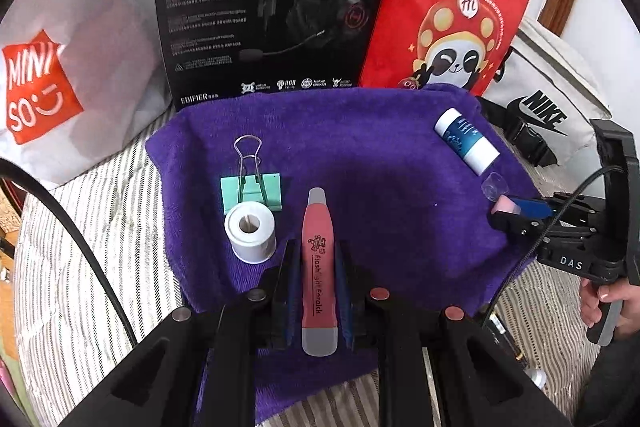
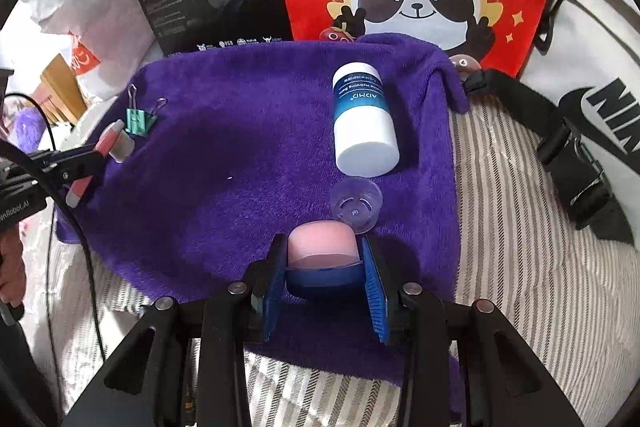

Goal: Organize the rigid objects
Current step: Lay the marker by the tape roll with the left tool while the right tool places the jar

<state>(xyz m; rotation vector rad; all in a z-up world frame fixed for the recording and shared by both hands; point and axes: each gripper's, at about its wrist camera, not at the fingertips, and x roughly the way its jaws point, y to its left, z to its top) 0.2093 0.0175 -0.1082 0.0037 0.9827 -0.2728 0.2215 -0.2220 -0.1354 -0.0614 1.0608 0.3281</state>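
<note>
A purple towel [image 1: 360,155] lies on the striped bed. My left gripper [image 1: 316,251] is shut on a red flashlight earpick [image 1: 318,259], held lengthwise over the towel; it shows in the right wrist view [image 2: 104,147] too. My right gripper [image 2: 322,247] is shut on a pink-and-blue capped container [image 2: 322,247], low over the towel's near right part; it shows in the left wrist view [image 1: 508,207]. On the towel lie a green binder clip [image 1: 252,187], a white tape roll [image 1: 251,231], a blue-and-white bottle [image 2: 362,119] on its side, and a clear plastic cap [image 2: 356,207].
Behind the towel stand a black headphone box [image 1: 272,3] and a red panda bag [image 1: 456,7]. A white Miniso bag [image 1: 48,79] is at the left, a white Nike bag [image 2: 592,75] with black straps at the right. Striped bedding [image 2: 520,227] surrounds the towel.
</note>
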